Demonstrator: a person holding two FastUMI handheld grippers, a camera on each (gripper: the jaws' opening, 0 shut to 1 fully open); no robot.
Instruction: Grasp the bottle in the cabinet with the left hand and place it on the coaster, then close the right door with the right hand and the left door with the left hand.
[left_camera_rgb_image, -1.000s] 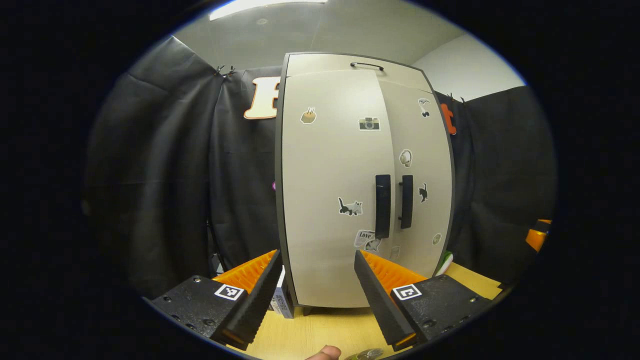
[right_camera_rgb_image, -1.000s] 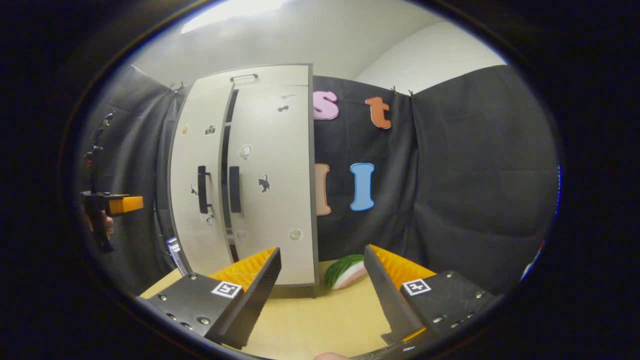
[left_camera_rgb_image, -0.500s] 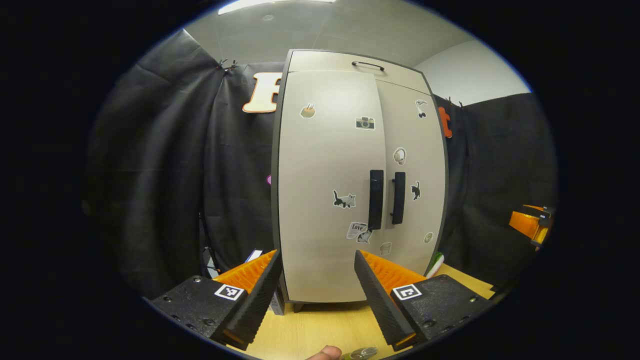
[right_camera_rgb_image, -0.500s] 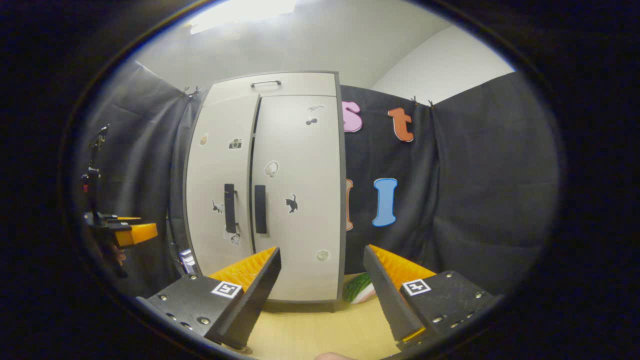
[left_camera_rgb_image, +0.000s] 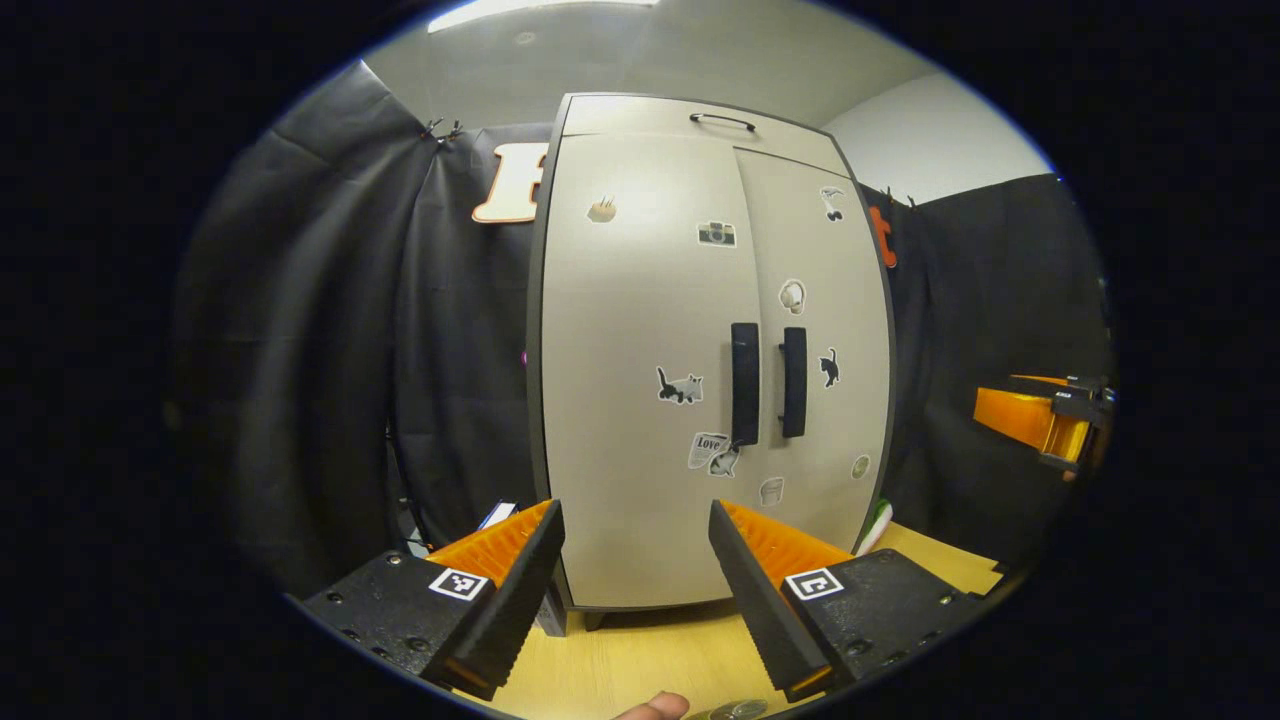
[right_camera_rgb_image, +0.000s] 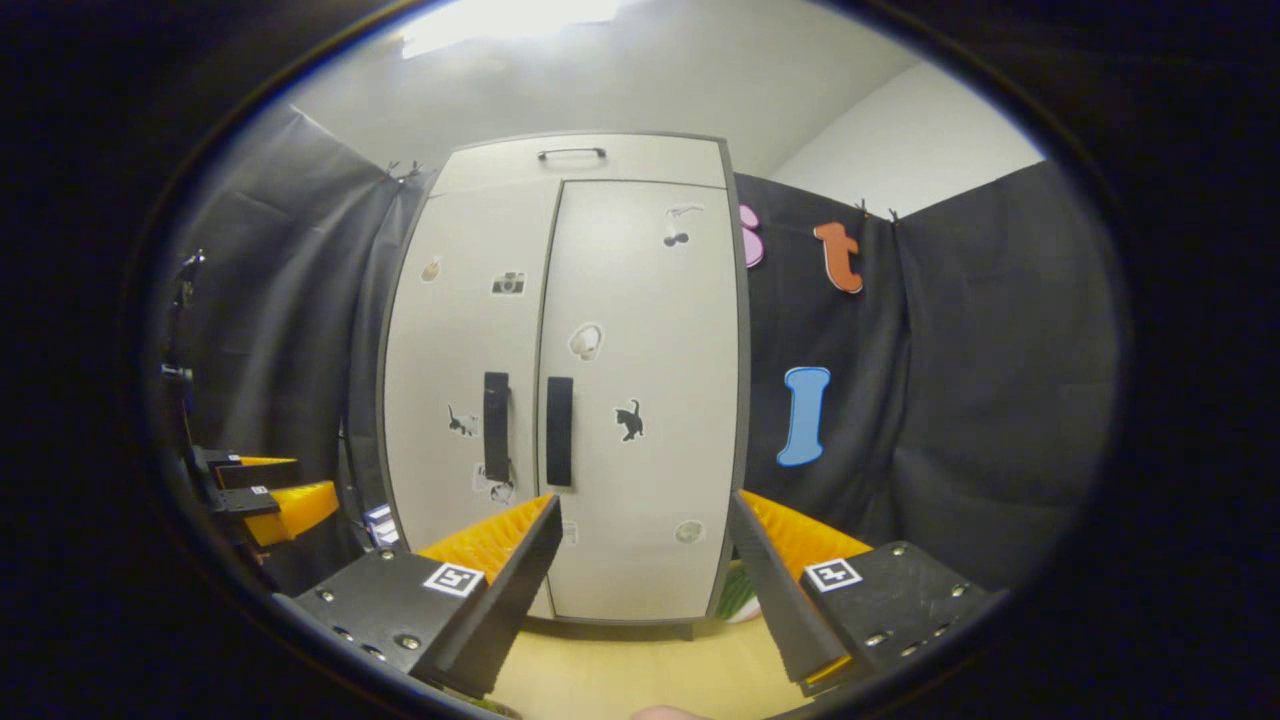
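The grey cabinet stands on the wooden table with both doors flush. Its left door and right door meet at two black handles. My left gripper is open a short way in front of the left door, nothing between its fingers. In the right gripper view the cabinet faces me, doors together. My right gripper is open before the right door, holding nothing. A small clear round thing peeks in at the bottom edge; I cannot tell what it is.
A green and white melon-slice toy lies by the cabinet's right foot. A small box leans at its left side. The other gripper hovers far right, and the left one shows far left. A fingertip is at the bottom.
The left door, ajar a second ago, has swung flush with the right one. The right gripper's view has turned to face the cabinet front. Both grippers have stayed open.
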